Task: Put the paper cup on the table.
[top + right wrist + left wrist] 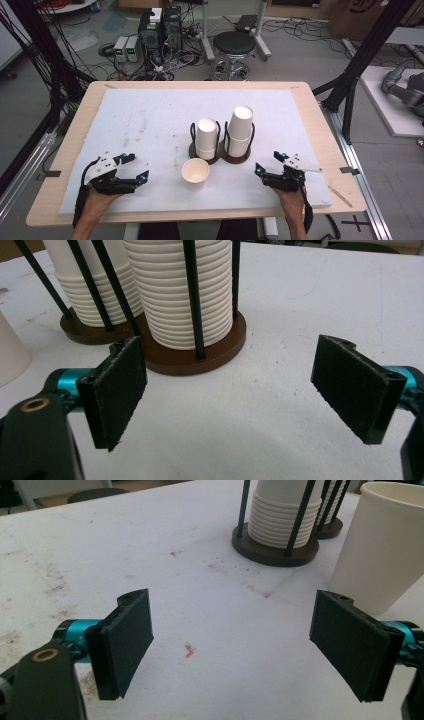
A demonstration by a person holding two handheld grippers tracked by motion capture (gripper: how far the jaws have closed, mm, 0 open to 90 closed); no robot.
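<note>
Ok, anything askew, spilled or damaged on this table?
Nothing serious. The loose cup stands upright and apart from the two stacks in their holder, and nothing is spilled. The white mat carries brownish smudges, and a small red scrap lies between the left gripper's open jaws.

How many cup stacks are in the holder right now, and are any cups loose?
2 stacks: the shorter stack in the holder's left slot and the taller stack in its right. One loose cup stands upright just in front of the holder.
</note>
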